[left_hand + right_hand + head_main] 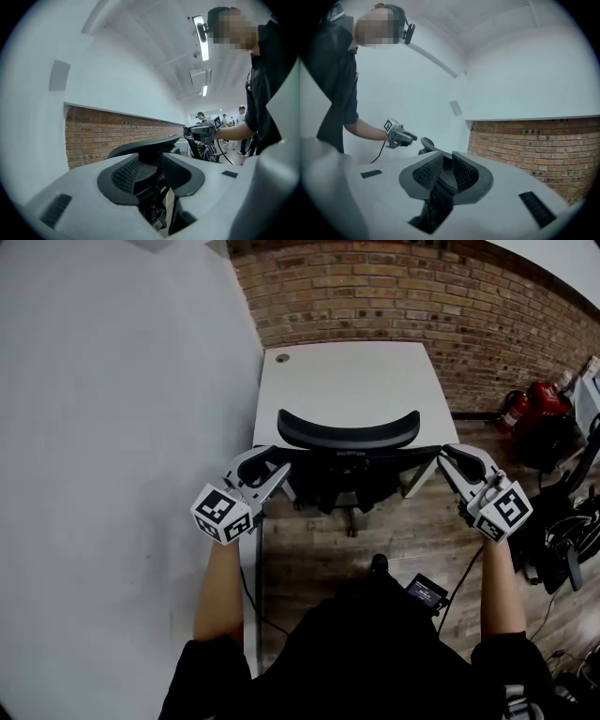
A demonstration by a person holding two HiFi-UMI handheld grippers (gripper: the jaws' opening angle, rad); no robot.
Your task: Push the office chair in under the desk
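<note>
A black office chair's curved backrest (347,432) stands at the near edge of the white desk (347,376), its seat partly under the desk top. My left gripper (281,465) is at the backrest's left end; in the left gripper view (150,171) its jaws stand apart with the black backrest edge (145,145) between the pads. My right gripper (448,457) is at the backrest's right end; in the right gripper view (446,171) its pads press close on the thin black edge. Across the chair, each gripper view shows the other gripper: the right gripper (201,131), the left gripper (398,133).
A grey wall (112,427) runs along the desk's left side, and a brick wall (375,287) stands behind it. Red fire extinguishers (525,409) and tangled cables on stands (562,521) crowd the right. A small black device (427,590) lies on the wooden floor by my feet.
</note>
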